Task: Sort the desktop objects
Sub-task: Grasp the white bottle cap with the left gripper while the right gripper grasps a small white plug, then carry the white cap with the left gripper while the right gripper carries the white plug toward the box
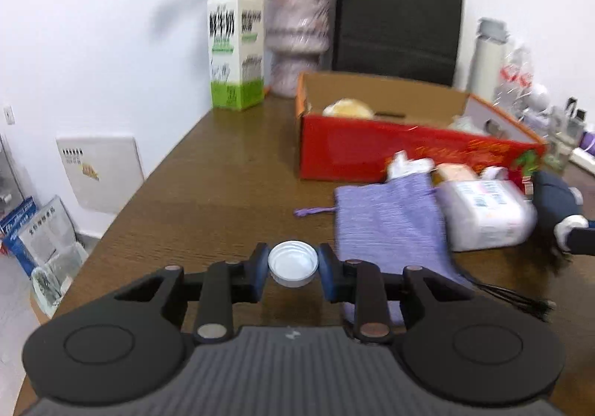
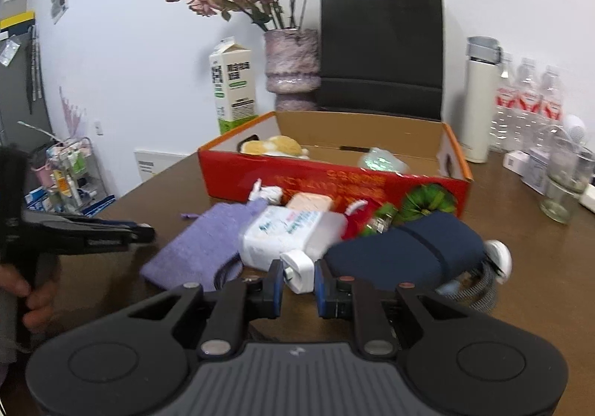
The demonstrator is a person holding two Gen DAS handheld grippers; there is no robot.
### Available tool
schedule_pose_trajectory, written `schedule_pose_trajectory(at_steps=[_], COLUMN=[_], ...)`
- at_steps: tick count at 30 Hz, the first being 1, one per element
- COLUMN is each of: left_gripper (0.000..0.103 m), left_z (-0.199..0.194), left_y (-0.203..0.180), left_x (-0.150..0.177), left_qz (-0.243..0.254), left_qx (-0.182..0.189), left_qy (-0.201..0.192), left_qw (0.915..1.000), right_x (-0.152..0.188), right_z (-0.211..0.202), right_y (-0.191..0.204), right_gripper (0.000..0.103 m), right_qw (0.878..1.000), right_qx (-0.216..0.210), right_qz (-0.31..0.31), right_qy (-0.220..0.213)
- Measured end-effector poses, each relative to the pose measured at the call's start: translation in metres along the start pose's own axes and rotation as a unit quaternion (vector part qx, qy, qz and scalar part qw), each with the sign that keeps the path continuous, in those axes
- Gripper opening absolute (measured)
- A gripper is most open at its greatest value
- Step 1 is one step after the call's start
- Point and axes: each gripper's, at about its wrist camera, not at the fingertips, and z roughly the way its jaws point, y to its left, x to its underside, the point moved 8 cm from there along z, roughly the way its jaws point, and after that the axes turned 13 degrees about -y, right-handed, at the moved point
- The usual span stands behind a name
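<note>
In the left wrist view my left gripper [image 1: 293, 269] is shut on a white round bottle cap [image 1: 293, 261], its blue pads pressing both sides just above the brown table [image 1: 230, 193]. In the right wrist view my right gripper [image 2: 298, 287] is shut on a white power adapter [image 2: 297, 269], in front of a pile of things. The pile holds a purple knitted pouch [image 2: 200, 248], a white tissue pack [image 2: 290, 234] and a navy pouch [image 2: 405, 252]. Behind it stands an open red cardboard box [image 2: 334, 185] with a yellow plush toy [image 2: 275, 146] inside. The left gripper [image 2: 147, 230] shows at the left, held by a hand.
A milk carton [image 2: 234, 89], a vase of dried roses [image 2: 292, 66] and a black paper bag [image 2: 381, 51] stand along the back wall. A white thermos [image 2: 479, 100], water bottles [image 2: 528, 107] and a glass [image 2: 561, 189] are at the right. A black cable [image 1: 513, 299] lies beside the purple pouch.
</note>
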Motion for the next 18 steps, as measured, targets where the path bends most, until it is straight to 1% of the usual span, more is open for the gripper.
schedule_pose_trajectory(at_steps=[3,9,12,16,18], left_gripper=[0.029,0.029,0.029,0.029,0.029], left_z=[-0.031,-0.091,-0.118,-0.149,-0.165], left_y=[-0.012,-0.040,-0.048,-0.052,-0.052], left_x=[-0.002,0.000,0.005,0.017,0.025], left_qz=[-0.015,-0.027,-0.025,-0.029,-0.030], left_qx=[0.017,0.042,0.046,0.046,0.046], left_qy=[-0.013,-0.034,-0.041,-0.039,-0.038], left_qw=[0.9997,0.9982,0.9977,0.9977,0.9977], right_x=[0.002,0.011,0.020,0.030,0.034], right_z=[-0.016,-0.058,-0.080,-0.112,-0.129], right_y=[-0.003,-0.006,-0.008,-0.010,-0.012], right_gripper=[0.016,0.016,0.016,0.016,0.016], right_qw=[1.000,1.000,0.999,0.999,0.998], right_qx=[0.008,0.020,0.029,0.043,0.049], right_qz=[0.003,0.002,0.002,-0.003,0.005], right_qy=[-0.004,-0.016,-0.019,-0.025,-0.032])
